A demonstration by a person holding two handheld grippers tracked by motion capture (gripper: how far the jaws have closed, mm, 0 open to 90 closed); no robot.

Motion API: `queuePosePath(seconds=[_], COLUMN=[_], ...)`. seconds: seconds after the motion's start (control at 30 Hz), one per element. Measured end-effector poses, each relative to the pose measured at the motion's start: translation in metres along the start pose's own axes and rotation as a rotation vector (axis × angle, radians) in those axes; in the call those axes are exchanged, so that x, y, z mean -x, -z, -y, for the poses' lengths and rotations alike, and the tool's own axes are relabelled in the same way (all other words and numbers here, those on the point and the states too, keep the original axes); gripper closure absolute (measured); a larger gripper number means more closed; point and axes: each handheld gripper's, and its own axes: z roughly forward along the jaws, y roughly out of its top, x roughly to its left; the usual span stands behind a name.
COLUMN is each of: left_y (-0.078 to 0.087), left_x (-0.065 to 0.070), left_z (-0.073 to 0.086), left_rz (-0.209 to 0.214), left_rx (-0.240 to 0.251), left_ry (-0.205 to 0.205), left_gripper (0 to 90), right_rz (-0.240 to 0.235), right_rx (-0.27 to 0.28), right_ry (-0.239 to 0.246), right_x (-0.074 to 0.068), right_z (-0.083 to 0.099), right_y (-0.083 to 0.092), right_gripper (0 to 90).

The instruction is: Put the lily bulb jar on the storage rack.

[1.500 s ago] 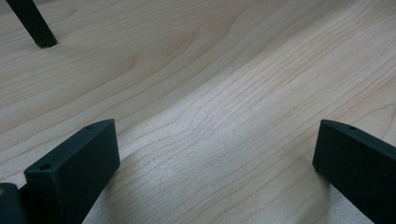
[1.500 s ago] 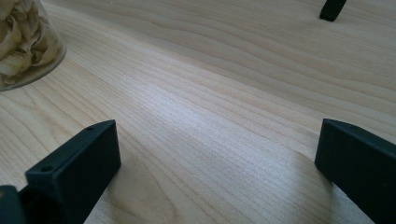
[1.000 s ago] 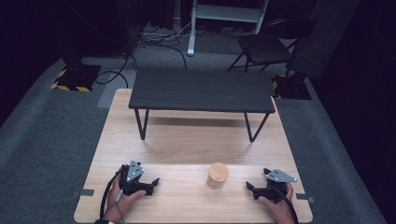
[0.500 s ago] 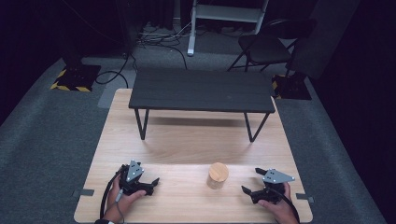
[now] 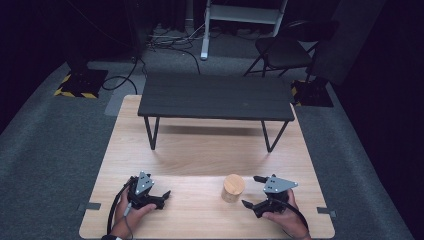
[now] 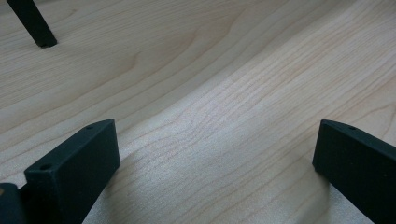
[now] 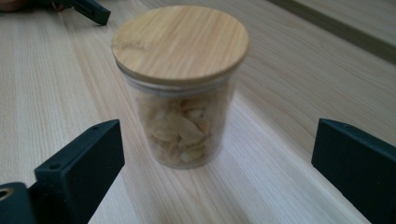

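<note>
The right hand-held gripper stands wide open and empty, aimed at the jar just ahead on the table; best to advance level and close on the glass below the bamboo lid. The jar stands upright, long axis vertical, lid upward.

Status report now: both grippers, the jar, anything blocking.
Right gripper open, closing in on jar, not touching. Left gripper open, empty. Jar upright, lid on. Nothing in the way.

Dim studio with grey carpet.
A black low table stood on the pale wooden desk; a folding chair stood behind.
</note>
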Motion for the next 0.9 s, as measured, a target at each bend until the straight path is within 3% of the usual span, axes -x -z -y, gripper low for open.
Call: queuePosePath(seconds=[0.3,0.47,0.63,0.77,0.9], left_y=[0.0,0.0,0.0,0.0,0.0], left_x=[0.0,0.0,0.0,0.0,0.0], left_z=[0.0,0.0,0.0,0.0,0.0], left_rz=[0.0,0.0,0.0,0.0,0.0], left_rx=[0.0,0.0,-0.001,0.0,-0.001], left_ry=[0.0,0.0,-0.001,0.0,-0.001], left_gripper=[0.5,0.5,0.5,0.5,0.5], right_rz=[-0.041,-0.042,-0.039,-0.031,-0.025], right_rx=[-0.018,-0.028,-0.008,0.008,0.022], right_ry=[0.009,0.003,-0.012,-0.022,-0.021], right_x=[0.0,-0.002,-0.006,-0.008,-0.011], right_z=[-0.018,-0.022,-0.02,-0.017,-0.015], right_y=[-0.025,-0.036,-0.044,-0.048,-0.049], right_gripper=[1.9,2.0,9.2,21.9,24.4])
